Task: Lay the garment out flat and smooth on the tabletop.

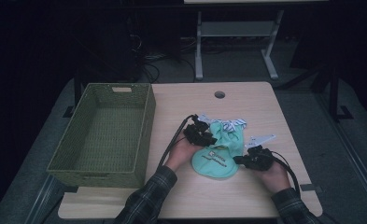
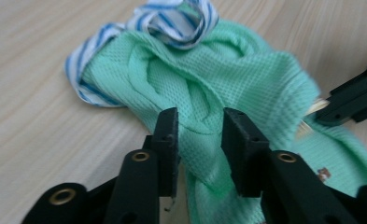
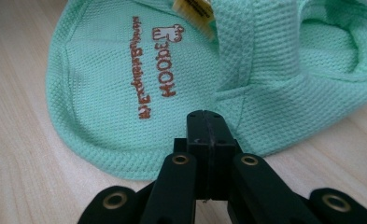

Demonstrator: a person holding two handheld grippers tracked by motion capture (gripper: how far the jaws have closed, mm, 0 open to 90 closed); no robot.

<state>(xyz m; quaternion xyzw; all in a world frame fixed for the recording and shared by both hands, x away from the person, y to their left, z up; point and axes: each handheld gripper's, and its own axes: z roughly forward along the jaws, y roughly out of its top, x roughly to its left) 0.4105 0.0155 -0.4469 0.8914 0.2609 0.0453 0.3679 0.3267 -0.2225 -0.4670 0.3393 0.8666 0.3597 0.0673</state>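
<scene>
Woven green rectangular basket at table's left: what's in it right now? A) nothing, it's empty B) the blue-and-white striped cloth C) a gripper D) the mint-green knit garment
A: in the high view the woven green rectangular basket shows a bare bottom, while the mint-green knit garment lies on the wooden table to its right, between the two grippers.

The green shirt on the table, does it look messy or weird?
Yes, a bit. The green shirt lies bunched up with twisted folds near its striped trim, not flat. The left gripper has a fold between its open jaws, and the right gripper is shut at the shirt's edge. No tears or stains show.
</scene>
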